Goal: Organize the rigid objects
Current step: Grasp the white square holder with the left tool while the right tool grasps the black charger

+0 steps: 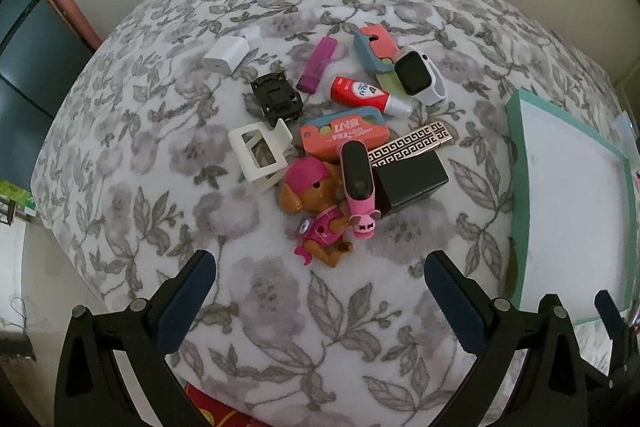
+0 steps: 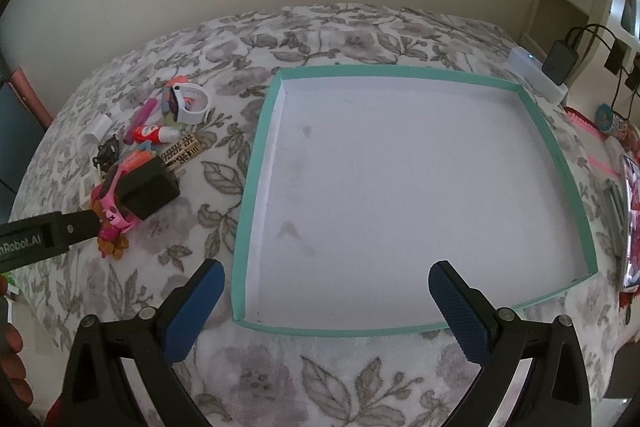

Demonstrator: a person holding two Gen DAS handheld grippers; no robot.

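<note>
A heap of small rigid items lies on the floral cloth in the left wrist view: a brown toy dog in pink [image 1: 318,211], a pink band with a black face [image 1: 358,183], a black box [image 1: 412,181], a coral case [image 1: 344,137], a red tube [image 1: 366,95], a white smartwatch [image 1: 420,75], a purple lighter [image 1: 318,65], a black clip [image 1: 276,99], a white charger [image 1: 226,55]. My left gripper [image 1: 320,301] is open just short of the dog, holding nothing. My right gripper [image 2: 326,307] is open over the near edge of the empty teal-rimmed tray [image 2: 256,163].
The tray [image 1: 516,187] sits right of the heap. A white frame-like holder [image 1: 260,155] and a patterned strip [image 1: 412,145] lie in the heap. Beyond the tray stand a white box and a black charger with cables [image 2: 560,61]. The left gripper's arm [image 2: 44,237] reaches in from the left.
</note>
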